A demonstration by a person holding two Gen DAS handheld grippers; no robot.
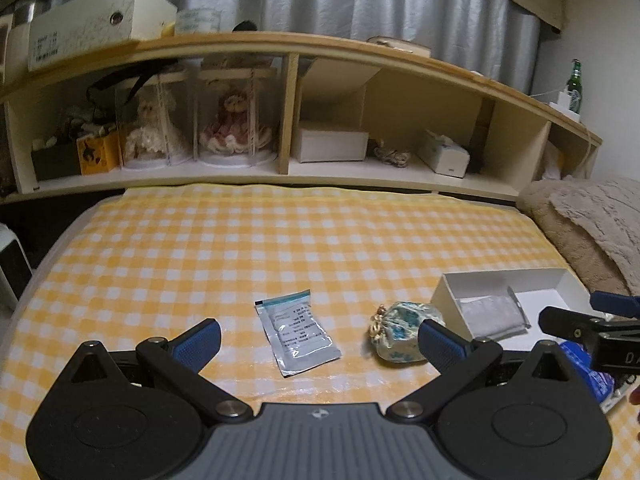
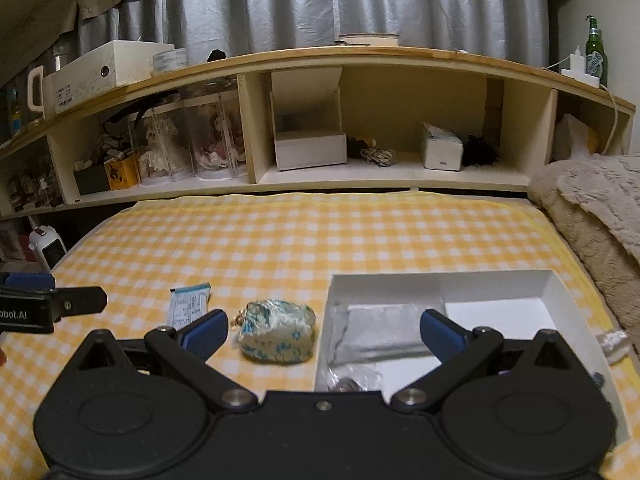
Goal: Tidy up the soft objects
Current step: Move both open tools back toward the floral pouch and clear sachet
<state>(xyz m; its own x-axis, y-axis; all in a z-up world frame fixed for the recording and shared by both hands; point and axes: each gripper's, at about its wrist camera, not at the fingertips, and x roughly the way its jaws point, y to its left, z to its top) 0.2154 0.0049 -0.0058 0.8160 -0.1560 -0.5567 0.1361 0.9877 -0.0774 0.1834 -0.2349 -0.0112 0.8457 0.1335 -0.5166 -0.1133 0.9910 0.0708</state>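
My left tongs hang spread apart and empty at the bottom of the left wrist frame, over a yellow-checked cloth. Just beyond their blue pads a flat printed sachet lies at centre, its small print too blurred to read, with a floral drawstring pouch near it to the right. My right tongs are likewise wide apart, holding nothing; ahead at lower right of their frame sits a white box with a silver packet inside. At far left there, the other tool reads "obot.AI". Beyond the cloth, a wooden shelf fills the upper frame; a green bottle stands at upper right, its label illegible.
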